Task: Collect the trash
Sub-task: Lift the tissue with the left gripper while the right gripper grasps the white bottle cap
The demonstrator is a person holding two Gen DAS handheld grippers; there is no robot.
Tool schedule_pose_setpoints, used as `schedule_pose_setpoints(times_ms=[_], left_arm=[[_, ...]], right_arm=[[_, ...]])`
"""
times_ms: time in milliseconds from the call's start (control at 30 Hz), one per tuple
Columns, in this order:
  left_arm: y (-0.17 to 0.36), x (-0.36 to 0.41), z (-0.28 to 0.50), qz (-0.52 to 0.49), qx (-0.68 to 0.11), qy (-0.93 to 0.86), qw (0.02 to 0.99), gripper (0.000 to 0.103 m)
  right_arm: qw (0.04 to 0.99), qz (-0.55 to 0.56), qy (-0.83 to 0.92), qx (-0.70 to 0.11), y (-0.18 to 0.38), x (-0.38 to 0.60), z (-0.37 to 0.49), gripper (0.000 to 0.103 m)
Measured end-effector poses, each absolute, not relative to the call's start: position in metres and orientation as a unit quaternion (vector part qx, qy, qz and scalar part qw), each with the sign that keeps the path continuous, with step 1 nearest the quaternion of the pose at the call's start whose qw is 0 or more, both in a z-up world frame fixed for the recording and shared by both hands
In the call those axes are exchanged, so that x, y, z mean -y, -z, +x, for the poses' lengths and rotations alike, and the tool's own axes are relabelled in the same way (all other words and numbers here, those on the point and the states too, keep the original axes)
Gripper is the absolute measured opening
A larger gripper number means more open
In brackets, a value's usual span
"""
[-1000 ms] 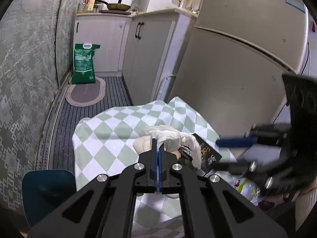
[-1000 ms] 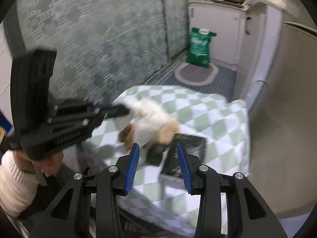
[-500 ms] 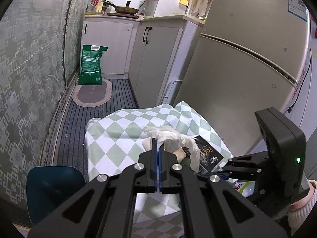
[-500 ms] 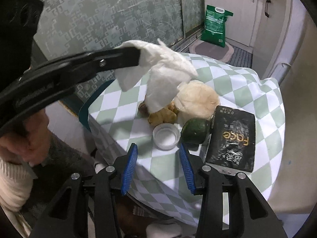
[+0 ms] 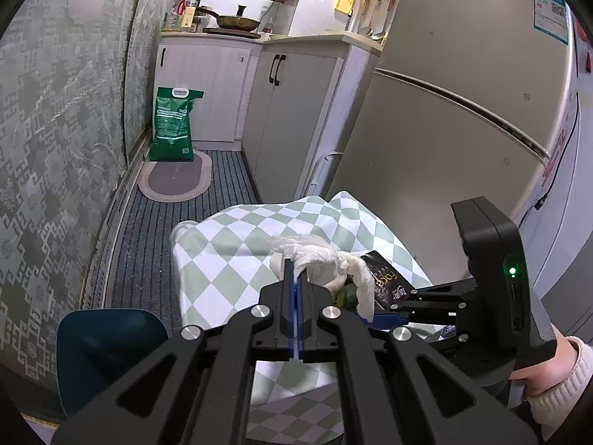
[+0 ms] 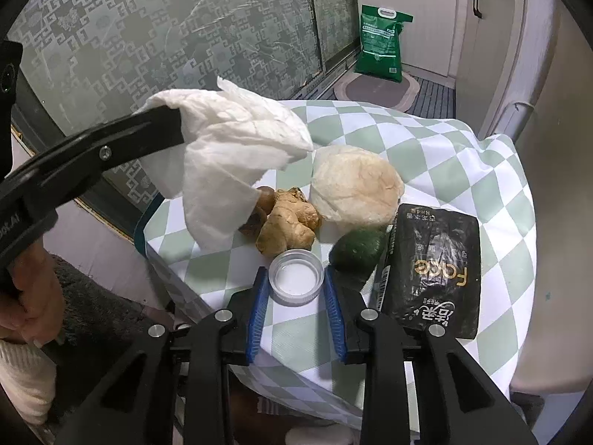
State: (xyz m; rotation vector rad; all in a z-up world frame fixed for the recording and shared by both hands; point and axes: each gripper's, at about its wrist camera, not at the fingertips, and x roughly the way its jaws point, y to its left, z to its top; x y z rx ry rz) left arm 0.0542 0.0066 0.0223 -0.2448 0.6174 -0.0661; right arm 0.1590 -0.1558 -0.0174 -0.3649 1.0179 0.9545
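My left gripper (image 5: 294,264) is shut on a crumpled white tissue (image 5: 326,259), held in the air above the table; the tissue (image 6: 229,148) hangs from that gripper (image 6: 170,122) in the right wrist view. My right gripper (image 6: 295,278) points down at the checked tablecloth (image 6: 463,155). Its jaws are closing with a white bottle cap (image 6: 295,289) between the blue fingertips (image 6: 259,296), which stand just beside its rim. Behind the cap lie a ginger root (image 6: 287,222), a green fruit (image 6: 357,248), a black packet (image 6: 433,267) and a pale round wad (image 6: 355,189).
The small table stands against a beige fridge (image 5: 463,111). A dark teal seat (image 5: 107,352) is at its left. A green sack (image 5: 172,126) and an oval mat (image 5: 174,178) lie on the floor by white cabinets. A patterned glass wall (image 6: 166,37) runs along the left.
My right gripper came down to the table's near edge and its jaws narrowed around the bottle cap. My left gripper kept the tissue and stayed much where it was.
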Motion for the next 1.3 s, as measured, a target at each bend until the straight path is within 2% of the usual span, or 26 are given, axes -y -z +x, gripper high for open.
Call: schedule_pose_setpoints(times_ms=[600, 1300], left_arm=[[-0.029, -0.043, 0.027, -0.128, -0.296, -0.014, 0.946, 0.002], [0.006, -0.113, 0.000, -0.156, -0.351, -0.089, 0.919, 0.002]], right_arm=[[0.784, -0.161, -0.450, -0.396, -0.042, 0.143, 0.152, 0.030], [0.753, -0.178, -0.504, -0.384, -0.052, 0.050, 0.122, 0.030]])
